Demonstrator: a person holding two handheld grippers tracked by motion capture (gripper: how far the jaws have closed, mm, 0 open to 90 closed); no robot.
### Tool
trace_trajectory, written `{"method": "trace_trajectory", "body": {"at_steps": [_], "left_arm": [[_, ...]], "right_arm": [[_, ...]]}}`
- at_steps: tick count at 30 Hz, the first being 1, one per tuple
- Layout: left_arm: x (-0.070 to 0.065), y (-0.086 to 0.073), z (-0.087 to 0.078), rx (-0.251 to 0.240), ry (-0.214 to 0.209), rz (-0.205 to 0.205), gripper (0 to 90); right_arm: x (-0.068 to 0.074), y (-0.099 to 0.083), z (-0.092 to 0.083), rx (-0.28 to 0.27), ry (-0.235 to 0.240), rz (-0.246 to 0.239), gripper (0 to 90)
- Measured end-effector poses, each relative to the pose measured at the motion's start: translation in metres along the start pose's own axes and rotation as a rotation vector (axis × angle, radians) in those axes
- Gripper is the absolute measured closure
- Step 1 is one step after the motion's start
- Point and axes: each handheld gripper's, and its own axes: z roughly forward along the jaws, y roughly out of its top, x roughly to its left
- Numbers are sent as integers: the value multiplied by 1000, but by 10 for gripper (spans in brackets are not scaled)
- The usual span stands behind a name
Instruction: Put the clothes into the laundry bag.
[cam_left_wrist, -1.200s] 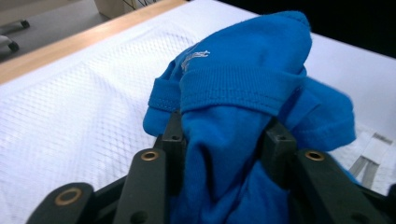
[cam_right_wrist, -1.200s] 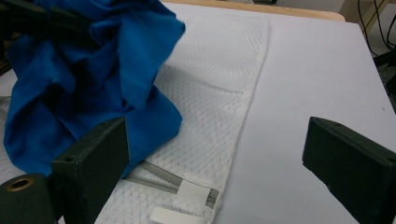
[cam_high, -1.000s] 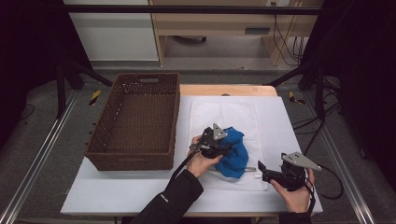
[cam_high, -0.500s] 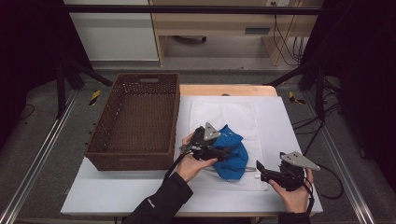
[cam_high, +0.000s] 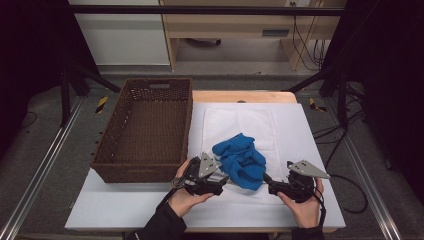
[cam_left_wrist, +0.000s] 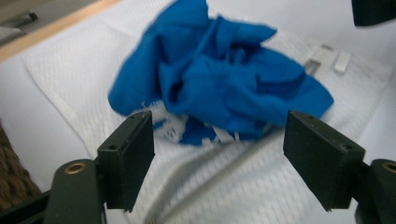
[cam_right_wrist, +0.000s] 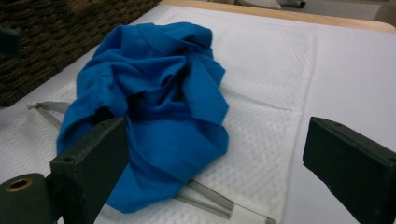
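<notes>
Left gripper (cam_high: 220, 179) drawn back, jaws just opened, crumpled blue cloth (cam_high: 240, 160) released

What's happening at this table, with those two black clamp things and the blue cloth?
A person holds a two-jaw gripper in each hand. A crumpled blue cloth lies on a white mat on the table, beside a brown wicker basket. The left gripper has just been opening its jaws; they stand apart with nothing between them, the cloth just ahead. The right gripper is open too, pointed at the cloth from the other side. Neither holds the cloth.
</notes>
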Motion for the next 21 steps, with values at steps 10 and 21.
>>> {"method": "trace_trajectory", "body": {"at_steps": [10,21], "left_arm": [[-10,-35,-3,-15,-3,-25,512],[-9,-57,-1,48,-26,-90,649]], "right_arm": [[22,12,19,9,39,-27,83],[51,29,50,24,77,-64,88]]}}
